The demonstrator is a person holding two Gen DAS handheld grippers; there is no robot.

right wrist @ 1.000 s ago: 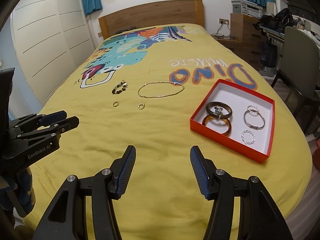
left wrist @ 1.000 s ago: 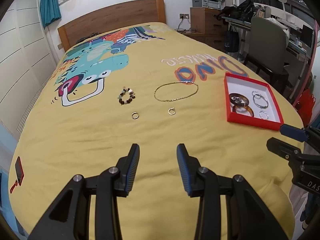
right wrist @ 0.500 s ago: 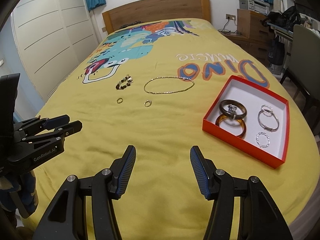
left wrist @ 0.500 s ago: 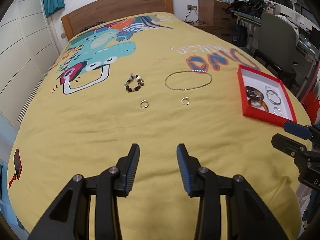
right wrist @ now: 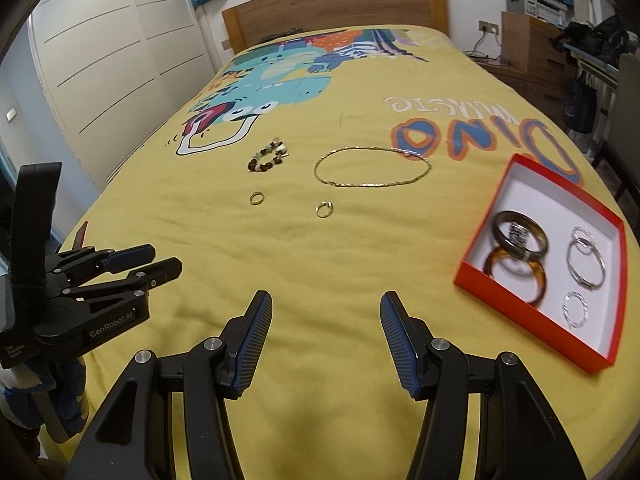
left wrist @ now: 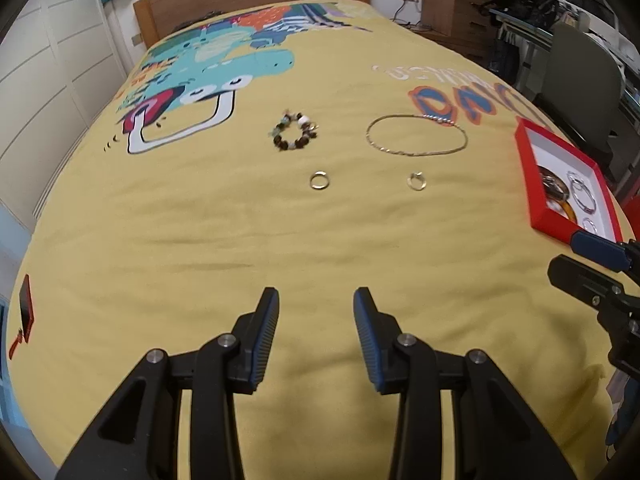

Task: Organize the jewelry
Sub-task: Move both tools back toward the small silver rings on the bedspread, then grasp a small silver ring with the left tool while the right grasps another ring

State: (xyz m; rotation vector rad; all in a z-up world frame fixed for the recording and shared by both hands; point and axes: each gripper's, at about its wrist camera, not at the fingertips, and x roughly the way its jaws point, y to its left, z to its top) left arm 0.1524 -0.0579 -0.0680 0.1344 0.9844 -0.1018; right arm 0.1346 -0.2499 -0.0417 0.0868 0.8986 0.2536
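Observation:
On the yellow bedspread lie a beaded bracelet, a thin gold chain necklace, a gold ring and a second ring. A red box with a white inside holds dark and amber bangles and silver hoops. My left gripper is open and empty, well short of the rings; it also shows in the right wrist view. My right gripper is open and empty, left of the box.
The bed's wooden headboard is at the far end. White wardrobe doors line the left side. A dresser, a desk and a chair stand on the right. A small red and black object lies at the bed's left edge.
Both grippers have moved forward over the bed toward the jewelry, which now sits lower and larger in both views. Both stay open and empty.

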